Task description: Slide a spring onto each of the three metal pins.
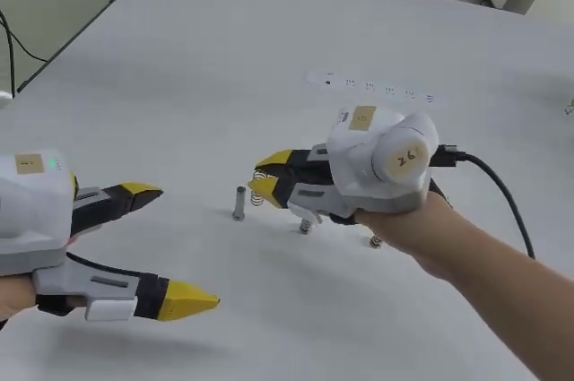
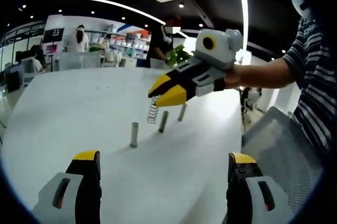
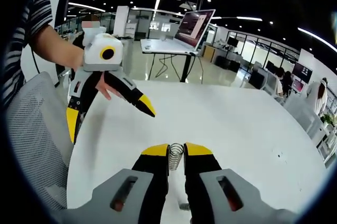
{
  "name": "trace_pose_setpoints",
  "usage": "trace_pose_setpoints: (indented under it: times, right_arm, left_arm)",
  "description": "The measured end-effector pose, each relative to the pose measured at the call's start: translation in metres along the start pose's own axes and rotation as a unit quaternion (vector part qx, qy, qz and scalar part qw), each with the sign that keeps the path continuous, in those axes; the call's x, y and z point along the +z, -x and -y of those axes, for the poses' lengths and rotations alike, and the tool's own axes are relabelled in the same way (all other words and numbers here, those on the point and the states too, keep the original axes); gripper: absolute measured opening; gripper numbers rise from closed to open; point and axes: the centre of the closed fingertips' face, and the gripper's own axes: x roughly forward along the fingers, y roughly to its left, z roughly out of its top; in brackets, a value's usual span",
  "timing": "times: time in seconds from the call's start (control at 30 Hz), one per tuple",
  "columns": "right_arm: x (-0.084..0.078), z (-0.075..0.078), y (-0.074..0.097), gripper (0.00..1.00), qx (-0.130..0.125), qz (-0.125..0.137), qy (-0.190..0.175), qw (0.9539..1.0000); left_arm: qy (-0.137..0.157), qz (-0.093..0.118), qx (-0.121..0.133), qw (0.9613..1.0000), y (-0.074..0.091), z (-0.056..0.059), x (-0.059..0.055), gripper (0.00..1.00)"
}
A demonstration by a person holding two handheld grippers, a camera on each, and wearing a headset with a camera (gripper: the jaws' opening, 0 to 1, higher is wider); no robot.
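The right tongs (image 1: 269,175) pinch a spring (image 1: 258,191), held beside a bare pin (image 1: 239,203) near the middle of the surface (image 1: 224,58). The left tongs (image 1: 175,245) are wide open and hold nothing.

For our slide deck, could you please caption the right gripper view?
Right gripper clamps a spring between its yellow tips, left gripper open beyond, over the white table.

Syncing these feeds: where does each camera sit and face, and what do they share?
Head view: headset, looking down at the white table; left gripper, right gripper, a forearm show.
Left gripper view: behind the open left gripper, facing three pins and the right gripper.
Right gripper view: behind its jaws, shut on a spring, facing the left gripper.
Shared: the spring.
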Motion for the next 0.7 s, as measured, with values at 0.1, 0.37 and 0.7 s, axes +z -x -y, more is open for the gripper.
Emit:
trace_pose_setpoints:
  times: [0.1,0.37,0.7]
  right_arm:
    - [0.002,0.003,-0.004,0.08,-0.004,0.001,0.002,1.0000]
    - [0.007,0.012,-0.014,0.08,-0.010,0.010,-0.016,0.9998]
    - [0.001,0.016,-0.019,0.08,-0.011,0.013,-0.056,0.9983]
  left_arm:
    - [0.001,0.000,0.001,1.0000,0.001,0.000,0.000,0.98]
    - [0.000,-0.001,0.001,1.0000,0.001,-0.001,0.000,0.98]
    - [0.002,-0.001,0.004,1.0000,0.002,-0.003,-0.001,0.98]
